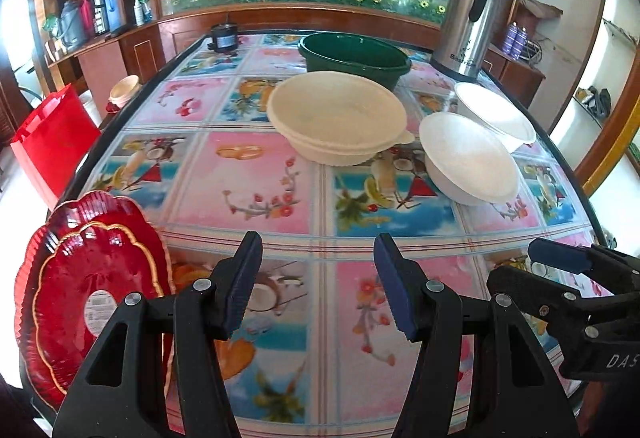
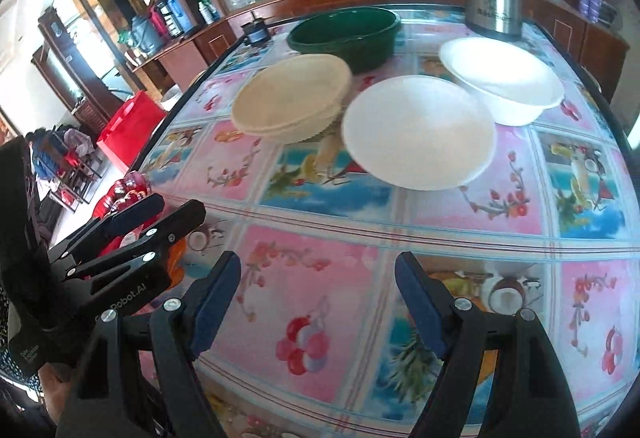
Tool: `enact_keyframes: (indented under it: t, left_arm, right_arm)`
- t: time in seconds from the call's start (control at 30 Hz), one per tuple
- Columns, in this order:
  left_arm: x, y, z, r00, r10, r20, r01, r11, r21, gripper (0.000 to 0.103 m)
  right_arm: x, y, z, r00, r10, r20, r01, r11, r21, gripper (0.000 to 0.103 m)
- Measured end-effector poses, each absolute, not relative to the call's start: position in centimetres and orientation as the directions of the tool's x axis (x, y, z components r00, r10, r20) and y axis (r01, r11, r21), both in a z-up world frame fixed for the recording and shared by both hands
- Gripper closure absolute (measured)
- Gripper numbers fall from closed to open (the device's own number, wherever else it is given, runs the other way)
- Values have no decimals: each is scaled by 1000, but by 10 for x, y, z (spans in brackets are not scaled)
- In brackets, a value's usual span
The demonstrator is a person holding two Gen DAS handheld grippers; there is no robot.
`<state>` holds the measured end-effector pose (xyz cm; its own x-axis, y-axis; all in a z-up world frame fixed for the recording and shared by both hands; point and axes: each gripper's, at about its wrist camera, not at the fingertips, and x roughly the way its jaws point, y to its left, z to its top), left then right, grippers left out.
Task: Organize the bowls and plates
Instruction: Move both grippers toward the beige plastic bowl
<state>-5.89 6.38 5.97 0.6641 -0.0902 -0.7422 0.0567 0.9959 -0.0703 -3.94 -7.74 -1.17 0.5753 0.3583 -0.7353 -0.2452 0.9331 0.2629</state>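
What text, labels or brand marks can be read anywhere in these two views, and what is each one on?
"DAS", cut off by the frame edge: on the right gripper body, seen from the left wrist.
"Robot.AI", start hidden: on the left gripper body, seen from the right wrist.
Printing on the steel thermos: begins with "B", the rest blurred.
White sticker on the red plates: too small to read.

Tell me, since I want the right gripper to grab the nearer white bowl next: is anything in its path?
Nothing visible: only bare tablecloth lies between the open right gripper and the nearer white bowl.
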Motion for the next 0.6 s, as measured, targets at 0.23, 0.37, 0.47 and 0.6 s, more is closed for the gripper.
enact_keyframes:
  t: [0.23,0.37,0.47,0.6]
  left_arm:
    - [-52,50,56,654,-100,-750,78,995,-65,45]
    - [-50,43,54,651,-100,-753,87,995,-58,45]
    - [-48,40,52,644,-102,-758,92,994,-56,45]
    - [-47,38,49,637,-107,-763,96,994,-59,45]
  right_arm:
    - [-37,-96,-12,583,351,-733,-212,936,280,23]
    - [-37,-105,-12,586,348,-732,-198,937,288,23]
    - [-37,-110,-13,587,345,-732,-190,938,289,23]
    - [-36,-116,-14,588,343,-732,-178,938,297,23]
